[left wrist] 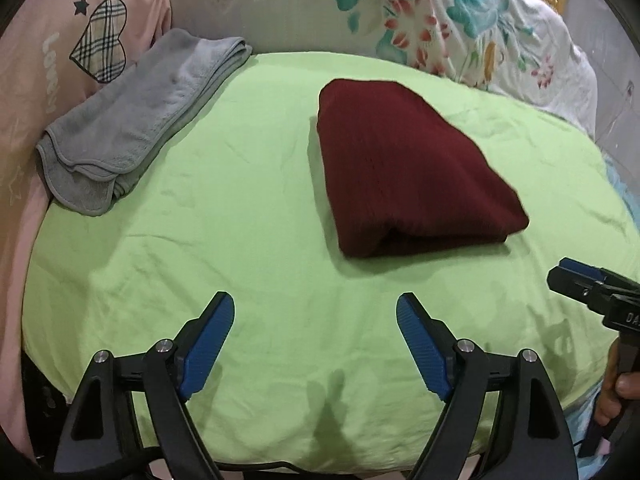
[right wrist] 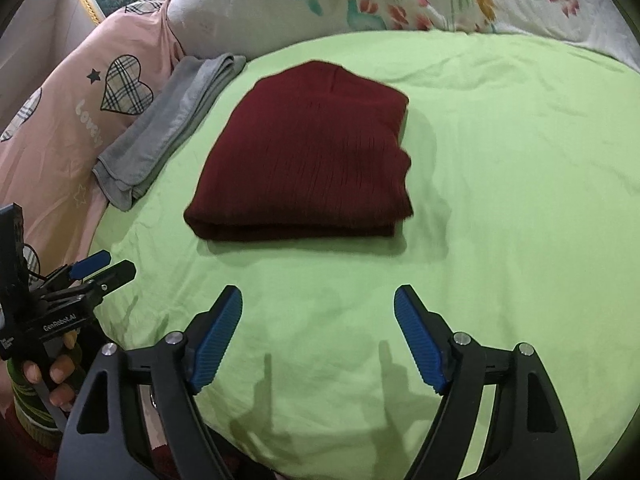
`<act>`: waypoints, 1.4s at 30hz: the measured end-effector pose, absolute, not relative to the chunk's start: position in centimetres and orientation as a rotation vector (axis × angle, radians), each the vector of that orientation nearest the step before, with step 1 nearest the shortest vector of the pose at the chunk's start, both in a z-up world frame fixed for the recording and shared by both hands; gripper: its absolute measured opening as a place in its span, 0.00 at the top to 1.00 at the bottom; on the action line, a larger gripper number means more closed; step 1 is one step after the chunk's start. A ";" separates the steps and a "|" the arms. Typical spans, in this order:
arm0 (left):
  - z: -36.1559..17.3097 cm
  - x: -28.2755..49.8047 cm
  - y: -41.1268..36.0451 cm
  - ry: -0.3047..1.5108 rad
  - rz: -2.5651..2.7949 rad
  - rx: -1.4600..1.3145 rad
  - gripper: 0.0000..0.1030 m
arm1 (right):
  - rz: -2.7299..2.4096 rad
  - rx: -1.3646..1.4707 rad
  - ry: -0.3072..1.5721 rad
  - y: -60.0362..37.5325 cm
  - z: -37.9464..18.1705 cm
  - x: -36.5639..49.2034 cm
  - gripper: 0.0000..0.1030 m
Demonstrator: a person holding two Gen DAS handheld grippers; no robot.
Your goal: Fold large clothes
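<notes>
A dark red knit garment (left wrist: 404, 168) lies folded into a compact stack on the light green sheet (left wrist: 240, 248); it also shows in the right wrist view (right wrist: 308, 156). My left gripper (left wrist: 315, 312) is open and empty, held over the sheet in front of the garment. My right gripper (right wrist: 318, 304) is open and empty, also in front of the garment and apart from it. The right gripper shows at the right edge of the left wrist view (left wrist: 576, 280); the left gripper shows at the left edge of the right wrist view (right wrist: 100, 266).
A folded grey towel (left wrist: 136, 120) lies at the sheet's far left, also seen in the right wrist view (right wrist: 168, 128). A pink duvet with plaid hearts (left wrist: 60, 60) borders the left. A floral quilt (left wrist: 440, 20) is bunched along the back.
</notes>
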State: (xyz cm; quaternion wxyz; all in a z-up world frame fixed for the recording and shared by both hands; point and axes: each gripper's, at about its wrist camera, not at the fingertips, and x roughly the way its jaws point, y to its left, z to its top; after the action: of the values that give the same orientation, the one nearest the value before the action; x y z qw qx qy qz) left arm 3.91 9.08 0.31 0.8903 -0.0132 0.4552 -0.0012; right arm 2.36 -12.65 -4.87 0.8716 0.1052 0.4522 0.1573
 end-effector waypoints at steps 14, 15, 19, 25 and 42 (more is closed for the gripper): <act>-0.6 11.6 8.9 0.962 -0.023 -0.087 0.18 | 0.279 0.383 0.921 -16.0 -6.4 11.9 0.24; -0.8 12.1 8.9 0.965 -0.021 -0.096 0.18 | 0.277 0.403 0.934 -16.1 -7.1 12.9 0.24; -2.0 14.4 9.0 0.989 -0.010 -0.111 0.18 | 0.292 0.482 0.994 -16.5 -9.2 15.0 0.65; -3.9 15.4 8.2 1.005 0.017 -0.045 0.14 | 0.279 0.421 0.983 -15.7 -8.7 14.7 0.83; -3.0 9.3 8.7 0.993 0.022 -0.024 0.12 | 0.277 0.375 0.947 -15.9 -6.4 8.0 0.29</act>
State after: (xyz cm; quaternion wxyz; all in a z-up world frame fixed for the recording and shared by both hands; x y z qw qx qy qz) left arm 9.32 8.70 -3.01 0.8792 -0.0116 0.4762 0.0104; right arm 8.03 -15.86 -6.40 0.8638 0.1791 0.4519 0.1322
